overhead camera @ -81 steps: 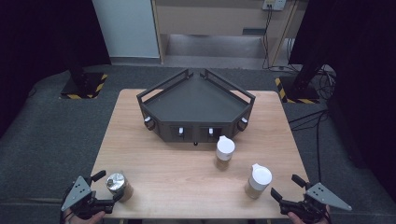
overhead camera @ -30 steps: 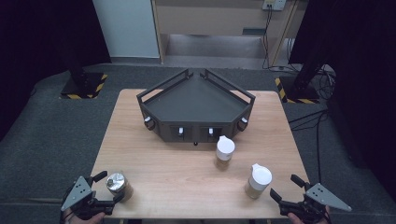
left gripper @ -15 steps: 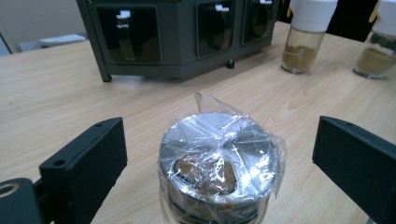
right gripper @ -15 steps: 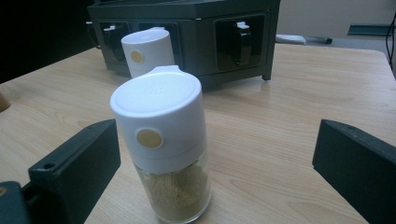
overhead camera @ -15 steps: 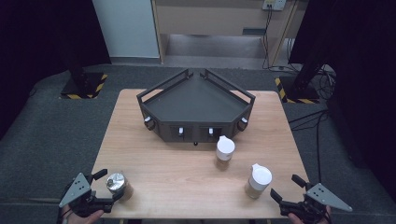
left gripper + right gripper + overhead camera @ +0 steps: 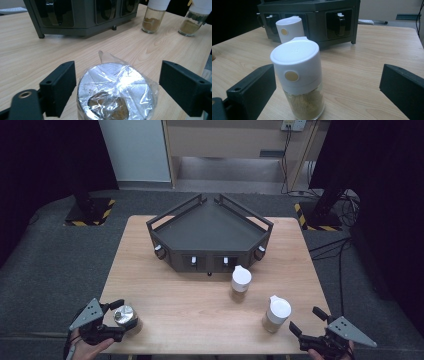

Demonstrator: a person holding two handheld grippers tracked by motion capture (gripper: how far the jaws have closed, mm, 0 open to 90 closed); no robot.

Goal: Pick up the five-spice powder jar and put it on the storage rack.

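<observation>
A short jar with a foil lid under crinkled clear film (image 6: pixel 126 316) (image 6: pixel 116 95) stands at the table's front left. My left gripper (image 6: pixel 119 320) (image 6: pixel 118 66) straddles it; its jaws have just been closing, and a narrow gap still shows on each side. At the front right stands a white-capped spice jar of tan powder (image 6: pixel 276 314) (image 6: pixel 299 75). My right gripper (image 6: pixel 306 318) (image 6: pixel 327 71) is open just behind this jar, which sits nearer its left jaw without touching.
A dark wedge-shaped rack (image 6: pixel 210 227) (image 6: pixel 75 15) (image 6: pixel 312 15) with slots in its front faces sits at the middle back. A second white-capped spice jar (image 6: pixel 240 282) (image 6: pixel 153 15) (image 6: pixel 289 28) stands just before it. The table's front edge (image 6: pixel 200 351) runs close to both hands.
My left gripper has edged forward around the foil-topped jar and its jaws have drawn closer together. The right gripper and both white-capped jars have stayed put.
</observation>
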